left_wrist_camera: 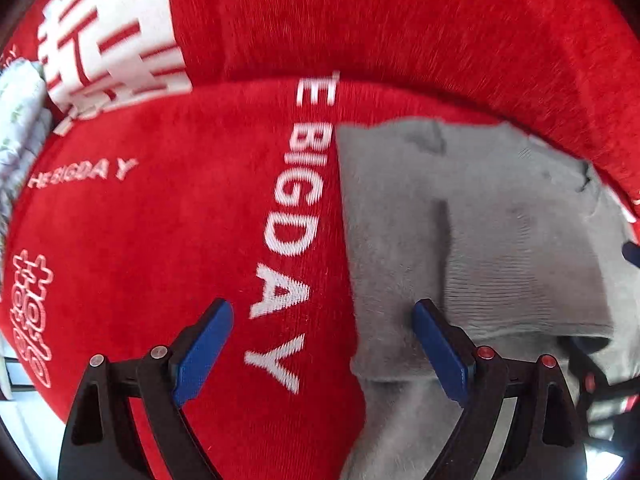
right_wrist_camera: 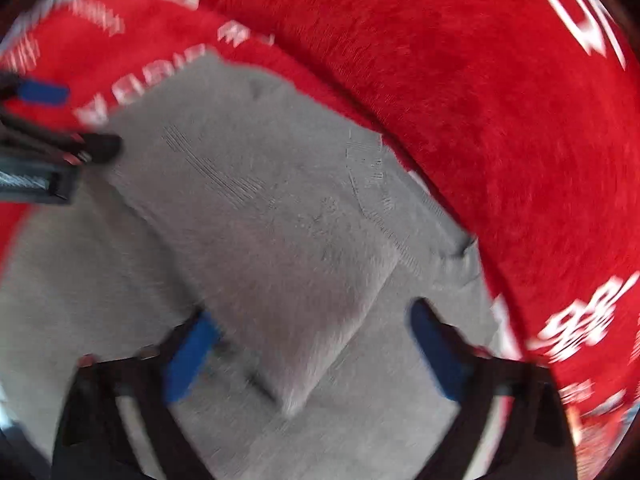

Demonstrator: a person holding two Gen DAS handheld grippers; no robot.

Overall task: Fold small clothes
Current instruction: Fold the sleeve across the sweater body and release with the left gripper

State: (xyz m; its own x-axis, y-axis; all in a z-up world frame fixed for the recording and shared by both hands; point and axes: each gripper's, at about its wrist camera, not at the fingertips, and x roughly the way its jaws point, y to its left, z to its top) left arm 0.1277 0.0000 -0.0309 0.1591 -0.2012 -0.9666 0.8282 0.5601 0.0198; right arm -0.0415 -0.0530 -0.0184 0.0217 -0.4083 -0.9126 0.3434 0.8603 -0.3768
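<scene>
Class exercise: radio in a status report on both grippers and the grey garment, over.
Left gripper open, straddling the grey garment's left edge. Right gripper open over a folded corner. Garment partly folded on red blanket. Nothing in the way.

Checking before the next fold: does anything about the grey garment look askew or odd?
The grey garment lies partly folded on the red blanket, with its upper layer angled to a corner, not squared. Both the left gripper and the right gripper are open.

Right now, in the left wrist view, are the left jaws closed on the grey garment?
No; the left gripper has its jaws spread wide, with nothing pinched, straddling the grey garment edge and the red blanket.
</scene>
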